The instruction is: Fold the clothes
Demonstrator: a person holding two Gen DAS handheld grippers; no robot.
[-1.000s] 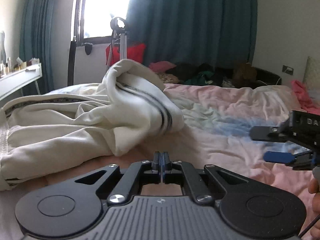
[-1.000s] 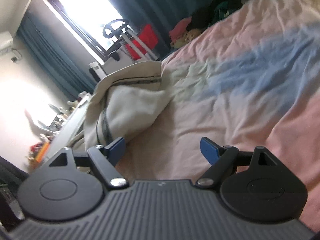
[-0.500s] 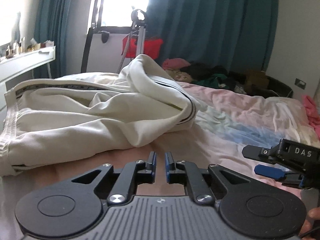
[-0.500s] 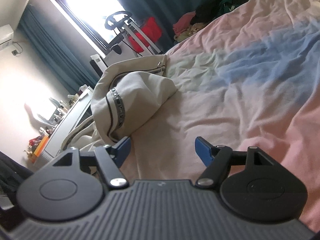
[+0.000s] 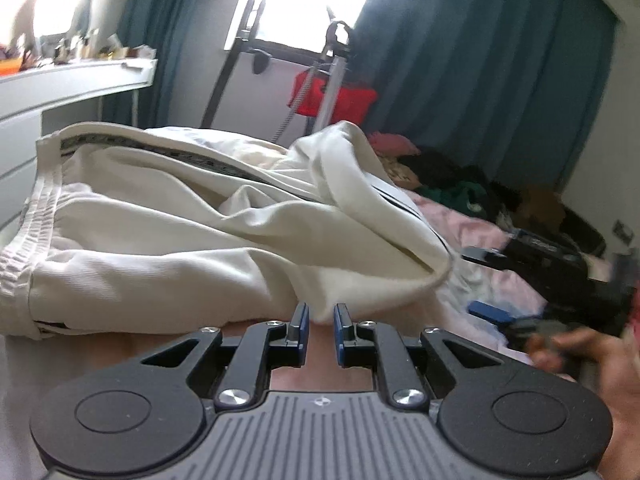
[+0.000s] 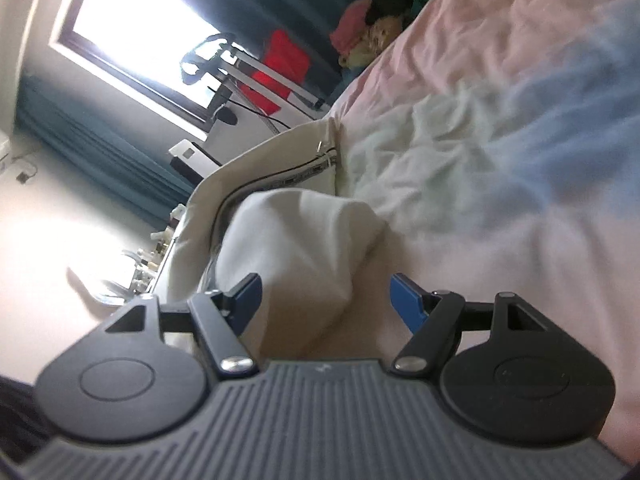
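Cream trousers [image 5: 192, 236] with a dark patterned side stripe lie bunched on the bed, waistband at the left. My left gripper [image 5: 320, 316] is open a little and empty, its tips just before the folded edge of the cloth. The trousers also show in the right wrist view [image 6: 304, 236], where my right gripper [image 6: 326, 294] is wide open with the cloth's near fold between its fingers, not pinched. The right gripper also shows in the left wrist view [image 5: 516, 280], blurred, at the right.
The bed sheet [image 6: 500, 168] is pink, pale green and blue. A white shelf [image 5: 72, 84] with small items stands at the left. A red bag on a stand [image 5: 332, 92] is by the window. A pile of clothes [image 5: 452, 184] lies at the bed's far side.
My left gripper has opened from shut and moved closer to the trousers' edge. My right gripper, still wide open, has moved in so the fold lies between its fingers.
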